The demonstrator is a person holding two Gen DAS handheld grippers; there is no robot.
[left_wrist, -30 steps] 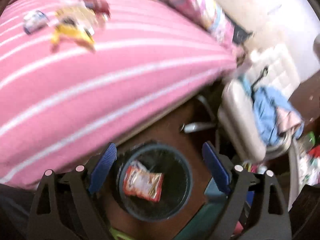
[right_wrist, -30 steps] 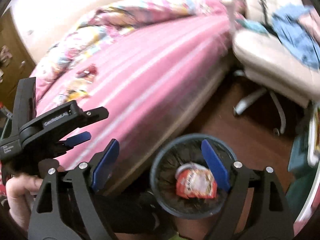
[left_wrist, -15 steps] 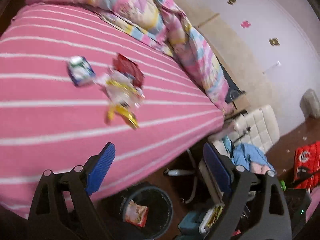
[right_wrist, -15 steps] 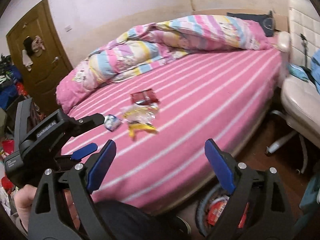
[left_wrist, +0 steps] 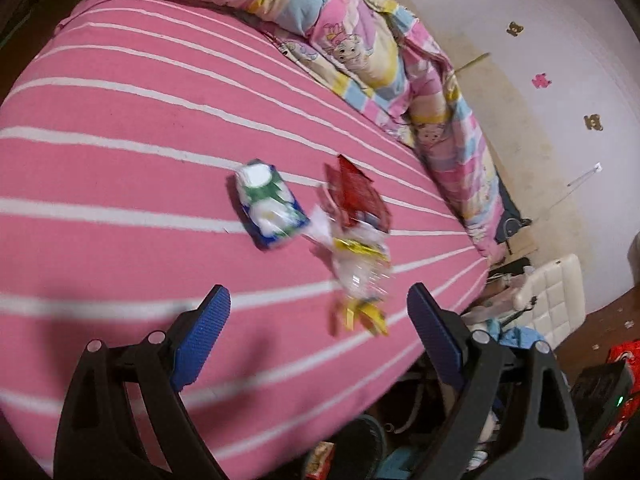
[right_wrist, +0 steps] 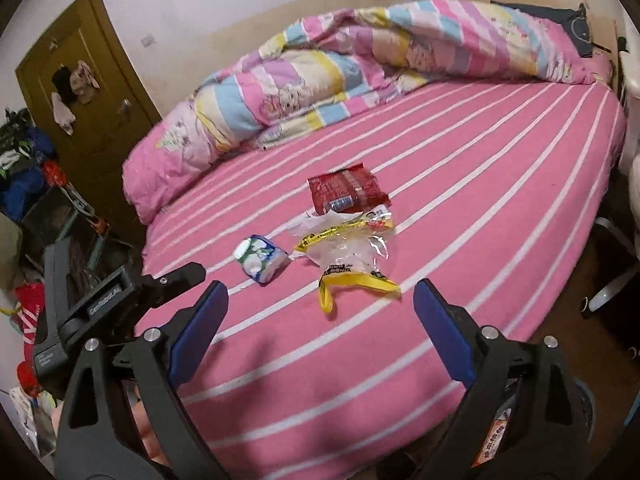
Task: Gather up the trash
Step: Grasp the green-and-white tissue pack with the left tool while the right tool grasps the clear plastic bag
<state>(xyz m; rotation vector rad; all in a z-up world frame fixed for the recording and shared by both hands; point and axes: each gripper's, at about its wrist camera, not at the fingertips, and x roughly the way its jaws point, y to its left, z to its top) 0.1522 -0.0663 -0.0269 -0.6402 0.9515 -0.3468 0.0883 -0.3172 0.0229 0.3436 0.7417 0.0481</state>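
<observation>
Three pieces of trash lie together on the pink striped bed [right_wrist: 460,208]: a red wrapper [right_wrist: 346,192] [left_wrist: 358,196], a clear and yellow plastic wrapper [right_wrist: 346,254] [left_wrist: 362,276], and a small blue, green and white packet [right_wrist: 260,258] [left_wrist: 270,210]. My right gripper [right_wrist: 320,304] is open and empty, above the near bed edge, short of the clear wrapper. My left gripper [left_wrist: 318,312] is open and empty, close to the clear wrapper; it also shows in the right wrist view [right_wrist: 176,276]. The dark bin [left_wrist: 360,444] with an orange packet [left_wrist: 320,456] sits on the floor below the bed edge.
A bunched colourful quilt [right_wrist: 340,68] lies along the far side of the bed. A white chair [left_wrist: 556,300] with clothes stands to the right of the bed. A brown door [right_wrist: 84,88] and piled clutter [right_wrist: 28,168] are at the left.
Both grippers have risen from over the bin and swung up to face the bed top. The trash on the bed is now nearer and more central. Both stay open.
</observation>
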